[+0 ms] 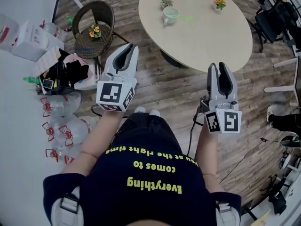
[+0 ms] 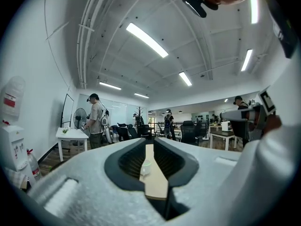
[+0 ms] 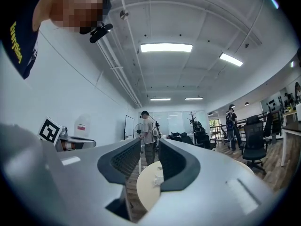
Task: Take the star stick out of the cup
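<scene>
Cup [image 1: 170, 14] on round table [image 1: 202, 41] (untouched)

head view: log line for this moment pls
stage: pre-grasp | left gripper: empty, narrow gap | right gripper: empty, open | cup: on table, apart from both

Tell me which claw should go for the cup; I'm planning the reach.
Left, probably. The left claw is nearer the cup on the round table, and the cup sits in line with its narrow gap. The right claw is farther off.
</scene>
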`<state>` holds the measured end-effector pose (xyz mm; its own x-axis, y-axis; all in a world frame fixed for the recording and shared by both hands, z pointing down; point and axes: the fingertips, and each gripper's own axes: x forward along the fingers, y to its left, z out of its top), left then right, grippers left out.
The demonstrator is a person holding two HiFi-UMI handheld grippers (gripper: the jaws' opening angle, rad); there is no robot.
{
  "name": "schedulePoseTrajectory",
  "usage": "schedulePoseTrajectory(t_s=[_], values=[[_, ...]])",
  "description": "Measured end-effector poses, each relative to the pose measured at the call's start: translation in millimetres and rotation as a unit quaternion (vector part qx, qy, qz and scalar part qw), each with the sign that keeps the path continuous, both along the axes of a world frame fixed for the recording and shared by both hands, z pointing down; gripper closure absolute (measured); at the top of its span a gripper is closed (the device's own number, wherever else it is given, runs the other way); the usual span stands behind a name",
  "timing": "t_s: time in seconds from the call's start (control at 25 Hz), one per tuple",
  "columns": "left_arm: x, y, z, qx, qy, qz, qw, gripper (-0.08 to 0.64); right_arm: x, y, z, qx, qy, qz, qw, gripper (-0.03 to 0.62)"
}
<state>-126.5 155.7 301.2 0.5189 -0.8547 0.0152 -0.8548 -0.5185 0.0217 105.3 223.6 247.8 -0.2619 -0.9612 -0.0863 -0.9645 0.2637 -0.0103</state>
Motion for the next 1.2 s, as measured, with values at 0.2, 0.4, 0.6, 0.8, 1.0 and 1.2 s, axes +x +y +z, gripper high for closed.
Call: schedulePoseTrajectory(t_s=[0.2, 0.4, 0.6, 0.8, 1.0, 1.2], values=[[12, -1, 0, -0.009, 0.004, -0.01, 0.9999, 0.394, 10, -5, 0, 0.0, -0.005, -0.014, 1.0, 0.397], [23, -7, 6, -0.015, -0.006, 0.003, 0.9999, 0.324, 9, -12, 6, 0.001, -0.014, -0.026, 1.0, 0.34], [33, -30, 6, -0.006, -0.005, 0.017, 0.9998, 0.274, 14, -34, 13, -0.008, -0.015, -0.02, 1.0, 0.288], [33, -71, 3, -0.003, -0.001, 0.025, 0.9997, 0.26, 5, -78, 9, -0.01, -0.006, -0.03, 0.999, 0.284], [24, -121, 1, 0.001, -0.003, 0.026, 0.9997, 0.247, -9, -130, 4, -0.008, -0.003, -0.036, 0.999, 0.276], [13, -166, -5, 0.012, -0.001, 0.036, 0.9993, 0.245, -21, -175, 3, -0.008, 0.005, -0.028, 1.0, 0.275]])
